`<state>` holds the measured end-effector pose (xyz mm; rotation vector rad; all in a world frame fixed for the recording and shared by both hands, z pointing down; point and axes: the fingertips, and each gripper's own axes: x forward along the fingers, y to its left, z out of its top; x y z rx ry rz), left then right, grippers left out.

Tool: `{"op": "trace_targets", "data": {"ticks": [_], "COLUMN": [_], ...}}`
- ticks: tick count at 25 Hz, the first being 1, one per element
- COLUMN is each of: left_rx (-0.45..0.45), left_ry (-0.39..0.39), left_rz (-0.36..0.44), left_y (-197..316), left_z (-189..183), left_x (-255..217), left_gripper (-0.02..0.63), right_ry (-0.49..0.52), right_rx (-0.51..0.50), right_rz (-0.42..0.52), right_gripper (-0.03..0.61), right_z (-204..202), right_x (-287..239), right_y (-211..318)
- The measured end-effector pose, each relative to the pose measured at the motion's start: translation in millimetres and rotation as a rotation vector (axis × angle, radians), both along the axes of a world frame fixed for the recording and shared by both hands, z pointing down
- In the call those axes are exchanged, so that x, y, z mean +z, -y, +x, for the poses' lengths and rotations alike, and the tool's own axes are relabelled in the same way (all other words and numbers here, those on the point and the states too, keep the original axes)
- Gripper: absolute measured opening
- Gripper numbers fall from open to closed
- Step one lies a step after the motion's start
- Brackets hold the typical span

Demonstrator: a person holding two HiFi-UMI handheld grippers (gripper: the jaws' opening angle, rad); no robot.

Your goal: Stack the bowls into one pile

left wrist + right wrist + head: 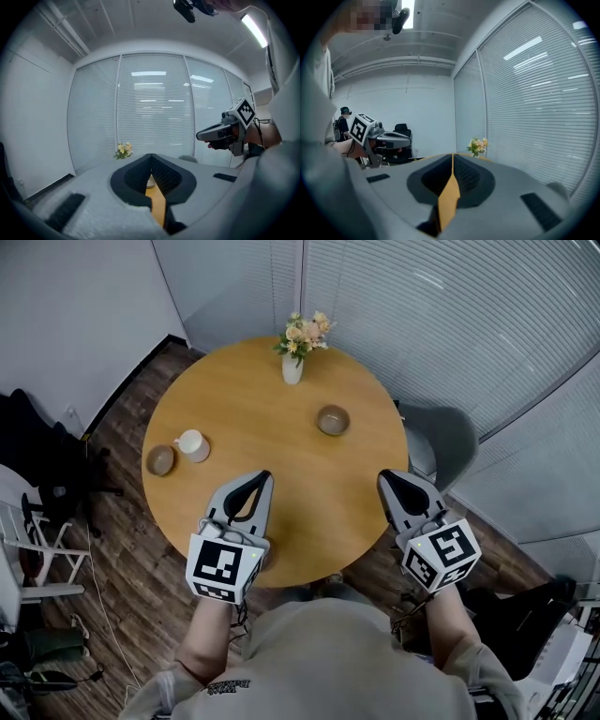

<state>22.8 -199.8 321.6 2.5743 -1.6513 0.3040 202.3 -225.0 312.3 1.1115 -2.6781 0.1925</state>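
Bowls lie apart: far bowl (333,419) ahead of the right claw (387,477), near bowl (159,460) left of the left claw (262,475). Both claws are pressed together and empty. Spread one wide before pinching a rim.

Worktop (281,493) centre bare: wide open lane ahead of left tool (262,476) and right tool (385,476), both with jaws together and nothing between. Right bowl (333,420) stands alone, free all round. Left bowl (160,460) near left rim; mug (192,445) just beside it, crowding its right side. Flower vase (293,362) at far rim, well apart from both bowls. Grey chair (450,442) beyond right rim, off worktop.
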Motion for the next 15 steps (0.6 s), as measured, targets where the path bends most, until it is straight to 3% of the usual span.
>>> {"op": "trace_targets", "data": {"ticks": [6,15], "left_rx": [-0.018,-0.014], "left_ry": [0.005,0.033], "left_rz": [-0.015,-0.059], "left_y": [10,30], "left_z": [7,26], "left_x": [5,22], "left_gripper": [0.02,0.02], "right_ry": [-0.126,-0.158], "right_rx": [-0.034,-0.087], "right_rz": [0.028,-0.002], "right_gripper": [0.032,0.034], "right_z": [4,3], "right_x": [19,36], "right_y": [15,54]}}
